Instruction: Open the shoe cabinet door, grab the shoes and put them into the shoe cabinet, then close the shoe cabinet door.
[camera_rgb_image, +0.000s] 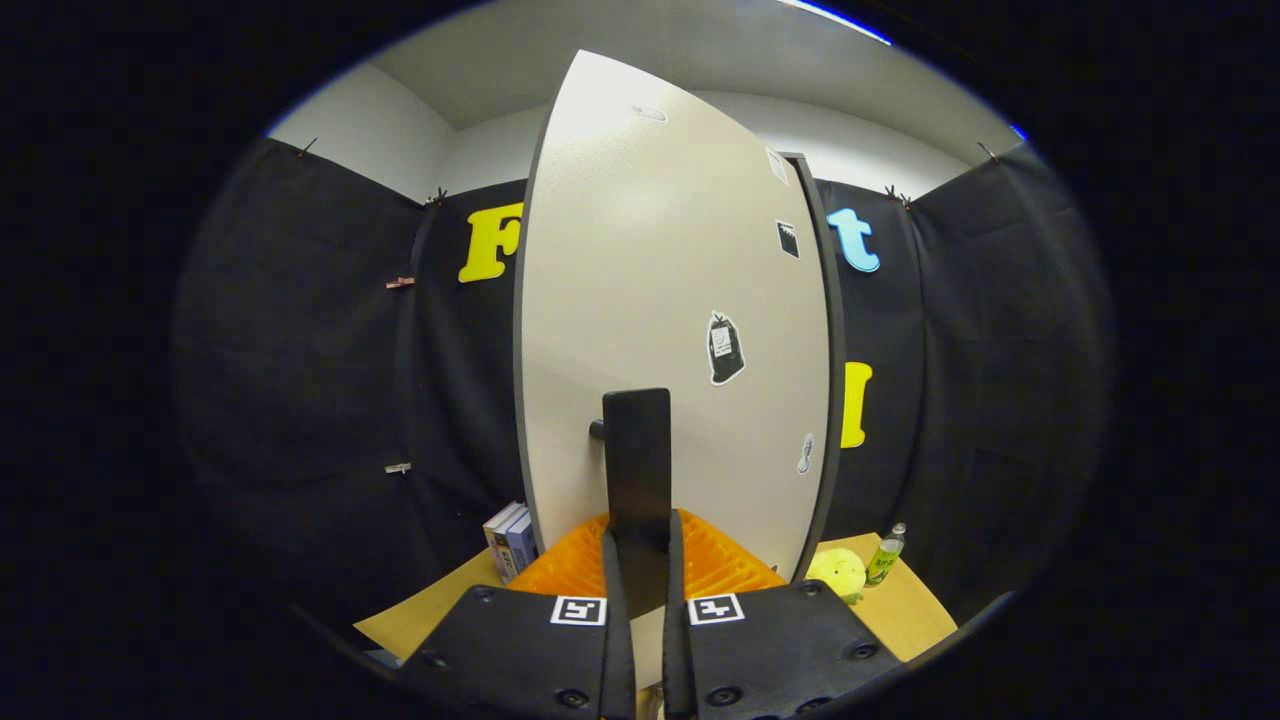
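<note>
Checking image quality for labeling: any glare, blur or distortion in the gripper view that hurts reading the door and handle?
Gripper view: strong fisheye bowing curves the cabinet door edges; soft glare washes its upper part, stickers remain legible; the dark handle is sharp, clamped in the gripper; focus holds out to the green bottle on the table; no motion blur.

One cabinet door (660, 330) with one handle (637, 470) between the gripper (640, 560) fingers, apparently five stickers, two books (510, 540), one bottle (885, 555), one yellow plush toy (838, 572).
</note>
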